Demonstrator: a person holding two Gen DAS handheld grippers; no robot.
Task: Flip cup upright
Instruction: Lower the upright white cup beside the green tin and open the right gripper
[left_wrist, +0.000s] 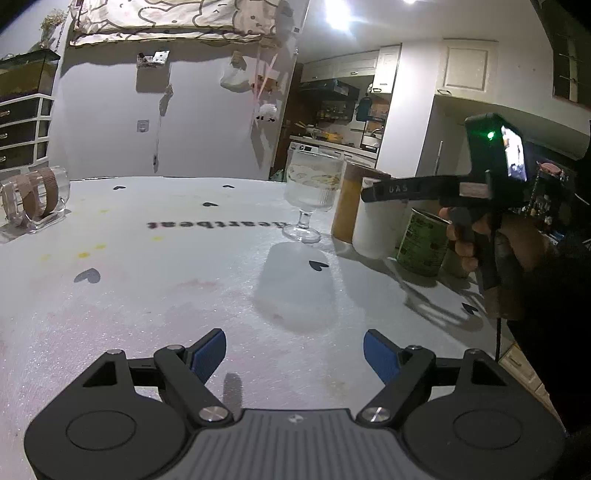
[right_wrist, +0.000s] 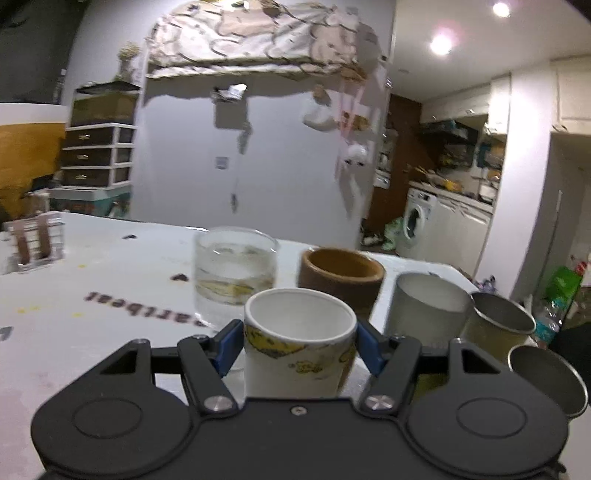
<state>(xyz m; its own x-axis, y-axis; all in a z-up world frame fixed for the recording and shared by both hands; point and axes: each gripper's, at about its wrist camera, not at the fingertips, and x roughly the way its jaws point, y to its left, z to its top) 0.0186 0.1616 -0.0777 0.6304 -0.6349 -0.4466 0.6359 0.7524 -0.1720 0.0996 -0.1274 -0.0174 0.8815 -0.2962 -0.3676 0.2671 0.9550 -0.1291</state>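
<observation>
While the right gripper (right_wrist: 300, 345) clamps its blue pads (right_wrist: 226, 347) on either side of the white paper cup (right_wrist: 298, 350), the cup stands mouth-up between them at the near edge of the white table (right_wrist: 110, 332). Yellow printing runs round the cup's wall; no words on it can be read.

Left gripper (left_wrist: 294, 355): fingers spread wide, blue pads (left_wrist: 210, 354) apart, nothing between them, low over bare tabletop.

Beyond the cup, right wrist view only:
- grey cup (right_wrist: 424, 306), upright, just right of the paper cup;
- two metal tins (right_wrist: 502, 325), open-topped, at the far right;
- inside of the brown cup (right_wrist: 341, 280), open end up, just behind.

Left wrist view only:
- the stem and foot of the glass goblet (left_wrist: 310, 199), which the right wrist view cuts off behind the paper cup;
- a green printed tin (left_wrist: 423, 242), lettering too small to read;
- the right gripper from the side, marked "UAS" on its finger, with a green light on the housing and the person's hand (left_wrist: 480, 236) around the handle.

Both views:
- the word "heartbeat" printed on the table, seen upside down, among small dark hearts;
- a clear holder with brown bands (left_wrist: 35, 199) far left;
- the white wall and kitchen behind.
</observation>
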